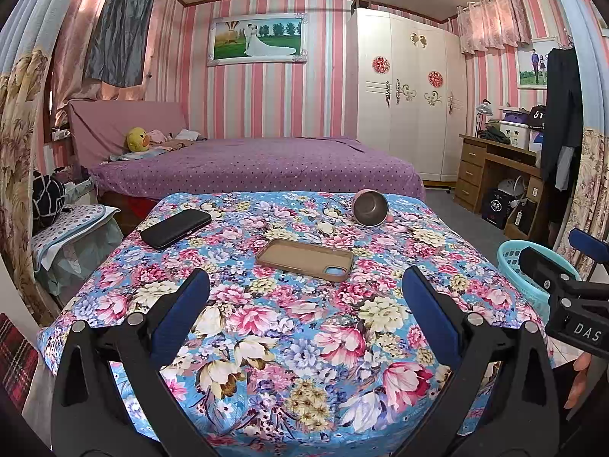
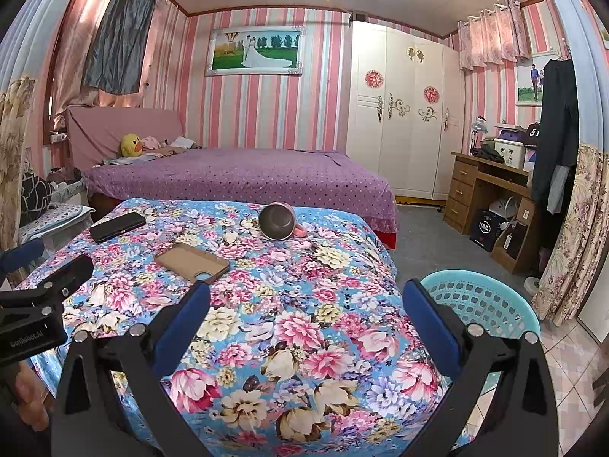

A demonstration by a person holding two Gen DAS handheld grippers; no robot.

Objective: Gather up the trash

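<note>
A table under a floral cloth [image 1: 289, 327] [image 2: 304, 327] carries a tan phone case [image 1: 306, 259] [image 2: 192, 261], a black phone [image 1: 175, 228] [image 2: 117, 226] and a pink mug [image 1: 370, 207] [image 2: 278, 221] tipped on its side. A turquoise basket [image 2: 491, 304] [image 1: 514, 262] stands on the floor right of the table. My left gripper [image 1: 304, 297] is open and empty above the near part of the cloth. My right gripper [image 2: 304, 308] is open and empty over the table's right front, left of the basket. No plain piece of trash shows.
A purple bed [image 1: 259, 167] lies behind the table. A white wardrobe [image 1: 411, 95] and a wooden desk [image 1: 495, 167] stand at the right. A cushioned stool [image 1: 72, 228] stands left of the table. Floral curtains [image 2: 571, 236] hang at the right edge.
</note>
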